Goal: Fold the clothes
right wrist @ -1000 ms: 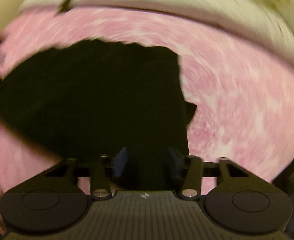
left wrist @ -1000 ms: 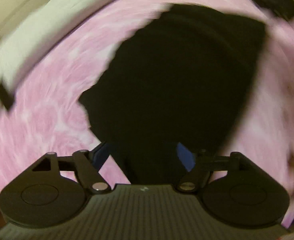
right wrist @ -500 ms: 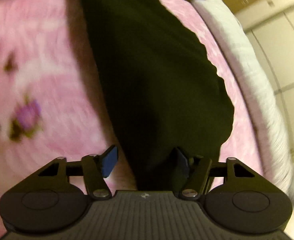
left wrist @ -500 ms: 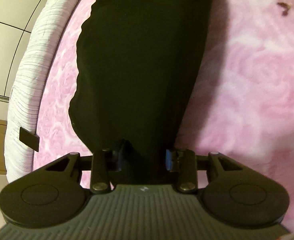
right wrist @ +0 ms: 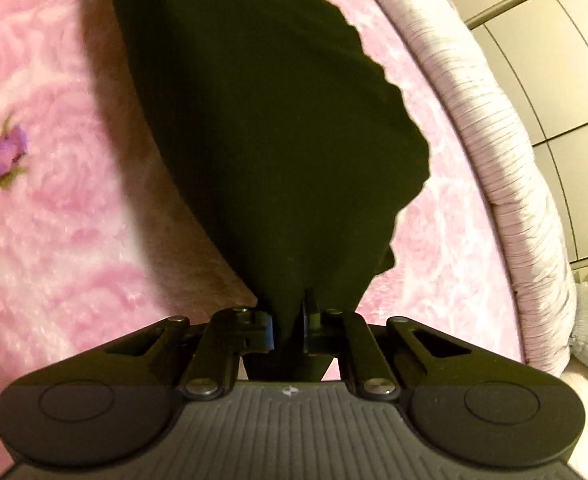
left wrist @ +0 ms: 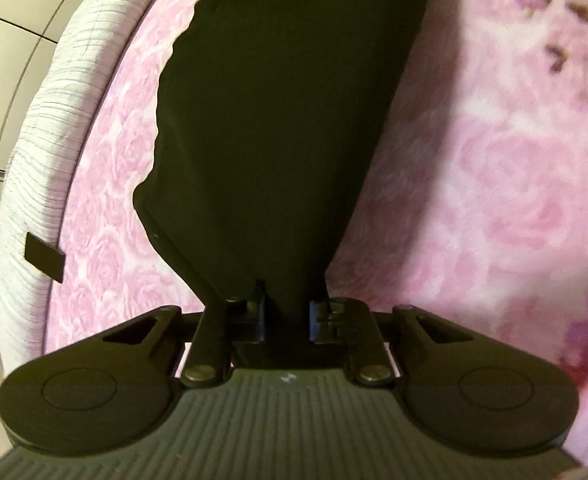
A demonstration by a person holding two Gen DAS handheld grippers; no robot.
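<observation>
Left wrist view: the left gripper has just been closing and pinches the black garment, which runs toward 12 o'clock over the pink floral blanket.

Right wrist view: the right gripper, likewise just closing, clamps the black garment; the white mattress edge curves at 2 o'clock.

garment: black | blanket: pink rose print | mattress edge: white
</observation>
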